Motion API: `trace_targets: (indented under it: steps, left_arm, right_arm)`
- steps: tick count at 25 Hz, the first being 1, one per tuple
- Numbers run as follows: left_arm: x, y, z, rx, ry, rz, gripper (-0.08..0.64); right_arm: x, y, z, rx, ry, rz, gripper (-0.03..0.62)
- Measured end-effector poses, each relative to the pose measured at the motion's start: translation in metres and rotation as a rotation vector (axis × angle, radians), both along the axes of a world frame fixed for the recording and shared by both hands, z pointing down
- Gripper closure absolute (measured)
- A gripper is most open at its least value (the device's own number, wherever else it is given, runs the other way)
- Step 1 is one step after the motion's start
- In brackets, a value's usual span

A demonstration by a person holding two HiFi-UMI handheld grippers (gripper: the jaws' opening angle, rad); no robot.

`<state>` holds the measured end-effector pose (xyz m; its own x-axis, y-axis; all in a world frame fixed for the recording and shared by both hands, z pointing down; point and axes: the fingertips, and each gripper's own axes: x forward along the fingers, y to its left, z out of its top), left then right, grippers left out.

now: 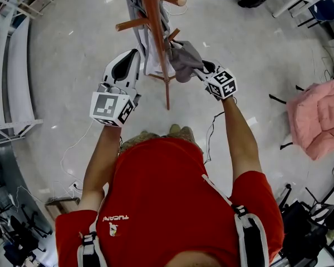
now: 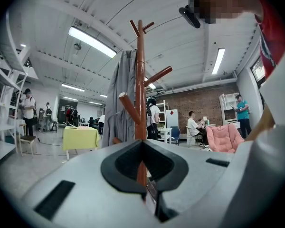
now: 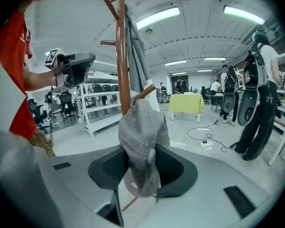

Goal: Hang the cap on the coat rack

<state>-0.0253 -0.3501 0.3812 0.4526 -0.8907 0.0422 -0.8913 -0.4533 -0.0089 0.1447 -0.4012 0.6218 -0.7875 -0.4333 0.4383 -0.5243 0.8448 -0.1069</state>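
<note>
Workshop: cap (image 3: 140, 139) (grey) pinched in right gripper (image 3: 142, 171).

One rack (image 1: 154, 15), one cap (image 1: 185, 60), one grey coat (image 2: 118, 94), one pink chair (image 1: 317, 115); two grippers: left gripper (image 1: 136, 54), right gripper (image 1: 204, 68).

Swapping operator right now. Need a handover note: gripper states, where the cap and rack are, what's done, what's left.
Left gripper: jaws together, empty, raised beside the coat rack pole.
Right gripper: shut on the grey cap, held up against the rack.
Cap: its top sits at a lower peg. I cannot tell whether it is hooked on.
A grey garment already hangs on the rack behind the cap.
Done: cap picked up and brought to the peg.
Left: make sure the cap is seated over the peg, open the right jaws, and back away.
</note>
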Motion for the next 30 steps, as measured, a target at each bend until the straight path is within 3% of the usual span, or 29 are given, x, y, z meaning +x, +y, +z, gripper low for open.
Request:
trace_targets:
  steps: [3, 7, 14, 30]
  left_arm:
    - [0.001, 0.003, 0.001, 0.000, 0.002, 0.006, 0.552]
    - [0.008, 0.009, 0.004, -0.004, 0.004, 0.021, 0.552]
    - [0.011, 0.019, 0.002, -0.002, 0.007, 0.053, 0.552]
    - [0.003, 0.045, -0.028, 0.055, 0.047, 0.156, 0.552]
  right_arm:
    - [0.005, 0.003, 0.010, 0.006, 0.063, 0.024, 0.368]
    - [0.017, 0.007, 0.004, 0.023, 0.051, 0.053, 0.365]
    - [0.022, 0.011, -0.044, 0.108, -0.057, 0.128, 0.368]
    - [-0.039, 0.080, -0.241, 0.434, -0.394, 0.179, 0.517]
